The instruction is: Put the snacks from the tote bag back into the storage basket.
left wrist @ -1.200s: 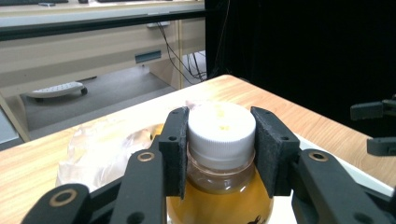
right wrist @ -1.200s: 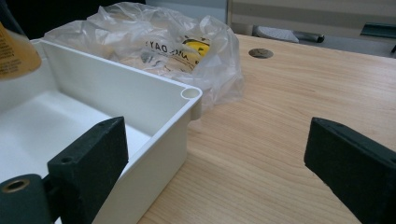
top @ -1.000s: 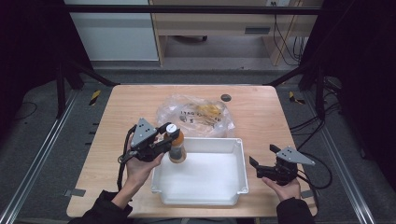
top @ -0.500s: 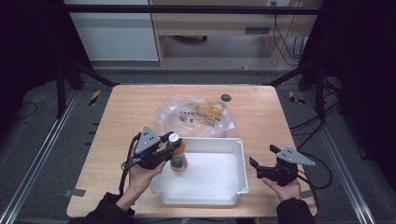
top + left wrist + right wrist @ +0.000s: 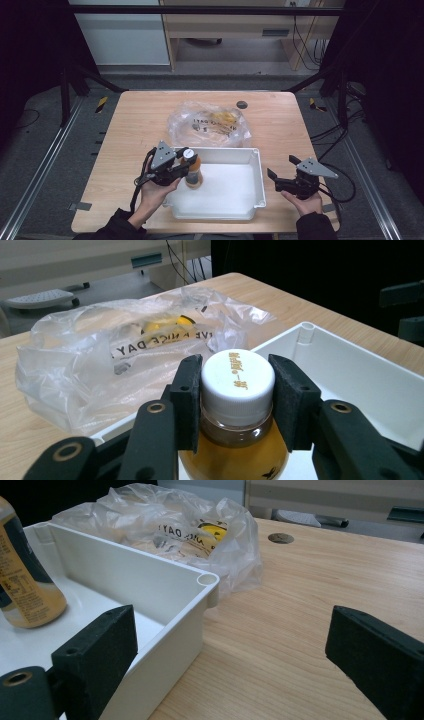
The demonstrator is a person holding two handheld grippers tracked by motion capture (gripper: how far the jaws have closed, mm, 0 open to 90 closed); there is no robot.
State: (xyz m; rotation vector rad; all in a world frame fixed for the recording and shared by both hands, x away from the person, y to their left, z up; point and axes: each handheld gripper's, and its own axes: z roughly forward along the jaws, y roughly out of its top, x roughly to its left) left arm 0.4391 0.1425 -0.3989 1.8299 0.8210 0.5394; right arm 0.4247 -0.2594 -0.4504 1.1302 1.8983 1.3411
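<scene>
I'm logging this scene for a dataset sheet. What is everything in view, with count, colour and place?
Bottle: one, amber liquid with white cap, upright at the left end of the bin, held at the neck.
Bin: one, white plastic, at the near middle of the table.
Plastic bag: one, clear with dark print and yellow contents, on the table just behind the bin.
Round grommet: one, dark, in the tabletop near the far edge.
Table: one, light wood.
Left tongs: one, black, shut on the bottle's neck.
Right tongs: one, black, open, right of the bin, holding nothing.
Hands: two, at the near edge.
</scene>
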